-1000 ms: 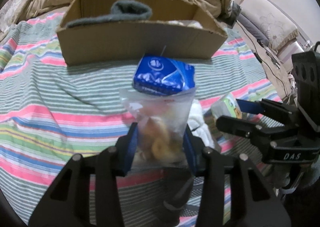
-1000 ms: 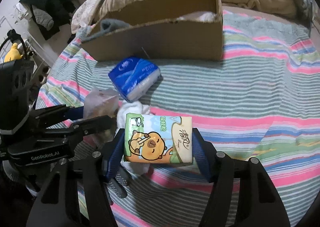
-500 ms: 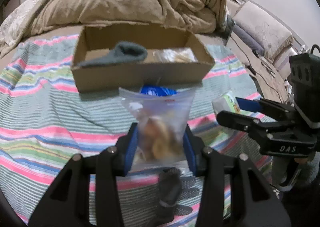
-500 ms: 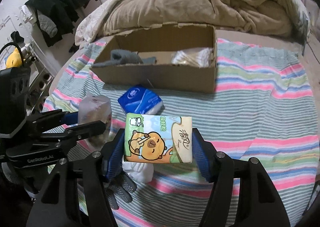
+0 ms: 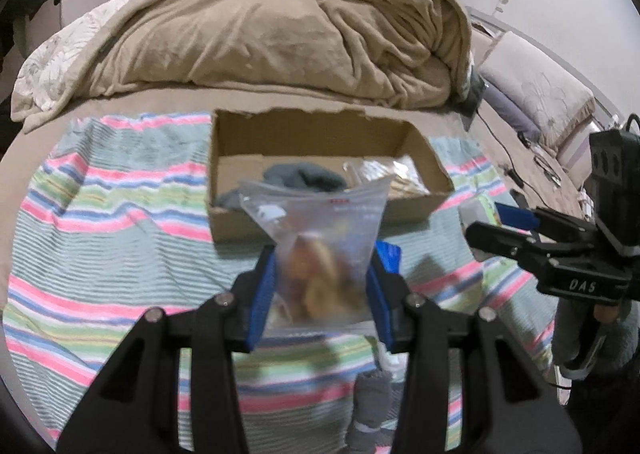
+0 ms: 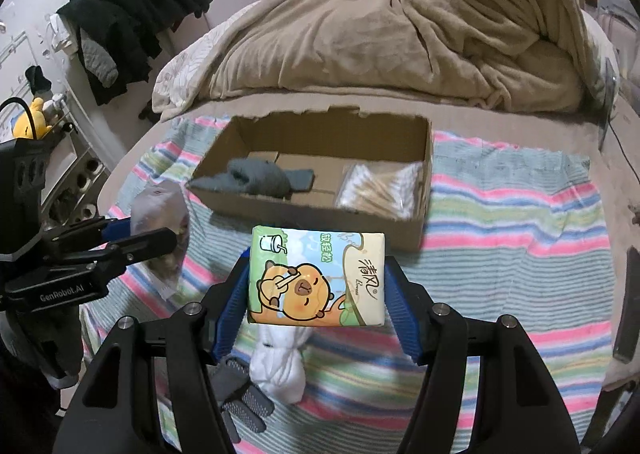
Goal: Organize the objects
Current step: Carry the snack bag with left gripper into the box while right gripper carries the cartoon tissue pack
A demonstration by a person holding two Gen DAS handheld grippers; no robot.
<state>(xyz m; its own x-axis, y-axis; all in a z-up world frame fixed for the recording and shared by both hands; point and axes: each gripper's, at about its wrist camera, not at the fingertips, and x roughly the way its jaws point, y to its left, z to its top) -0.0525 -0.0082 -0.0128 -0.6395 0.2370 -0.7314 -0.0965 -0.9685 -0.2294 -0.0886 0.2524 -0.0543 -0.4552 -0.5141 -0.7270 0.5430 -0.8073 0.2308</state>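
Low in the left wrist frame, our left gripper (image 5: 322, 290) clamps a clear zip bag (image 5: 320, 250) between its blue pads. Our right gripper (image 6: 316, 290) likewise grips the cartoon tissue pack (image 6: 316, 278) at centre frame. Both hang below the open cardboard box (image 6: 316, 209) on the striped blanket (image 6: 500, 274).

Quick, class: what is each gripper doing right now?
Left gripper: shut on the clear bag.
Right gripper: shut on the tissue pack.

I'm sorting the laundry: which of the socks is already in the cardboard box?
The dark grey sock, lying in the left half of the cardboard box. The white sock and the grey dotted one lie on the striped blanket.
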